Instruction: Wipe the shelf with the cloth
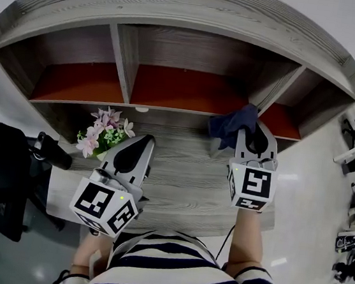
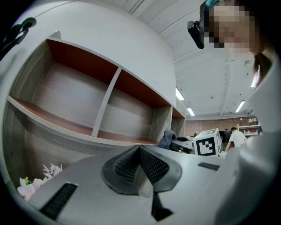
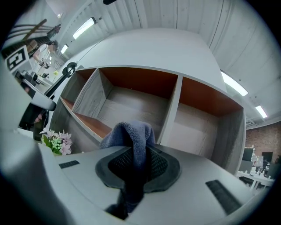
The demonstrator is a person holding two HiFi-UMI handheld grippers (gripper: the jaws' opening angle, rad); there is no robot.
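"Head view, from the bottom edge up – what comes first?"

"A person's striped top [image 1: 167,275]. Both forearms reach forward, each hand holding a pale grey moulded tool with a marker cube at its back end. Under them lies the worktop [image 1: 186,178], grey wood grain running side to side."

"How is the left tool [image 1: 144,139] set?"

"Its tip is angled toward a bunch of pink flowers [image 1: 105,130] that stands at the worktop's back left. In the left gripper view, the left tool [image 2: 139,148] has its dark ribbed pads pressed together at the tip, with nothing between them."

"And the right tool [image 1: 251,129]?"

"It is clamped on the cloth [image 1: 234,122], a dark blue, nubbly fabric. The right gripper view shows the cloth [image 3: 130,132] pinched between that tool's [image 3: 138,154] pads. One fold humps up above the tips and a tail hangs down toward the camera."

"Where is the cloth against the shelf [image 1: 125,54]?"

"It sits at the front edge of the lower board, just in front of the upright that splits the middle bay from the right one. I cannot tell whether it touches the board."

"What is the shelf like?"

"It has grey-grain uprights and a grey-grain back, with flat reddish-brown boards – three bays side by side. The middle bay is wide and its board is bare, and the stretch of worktop between the two tools is open too."
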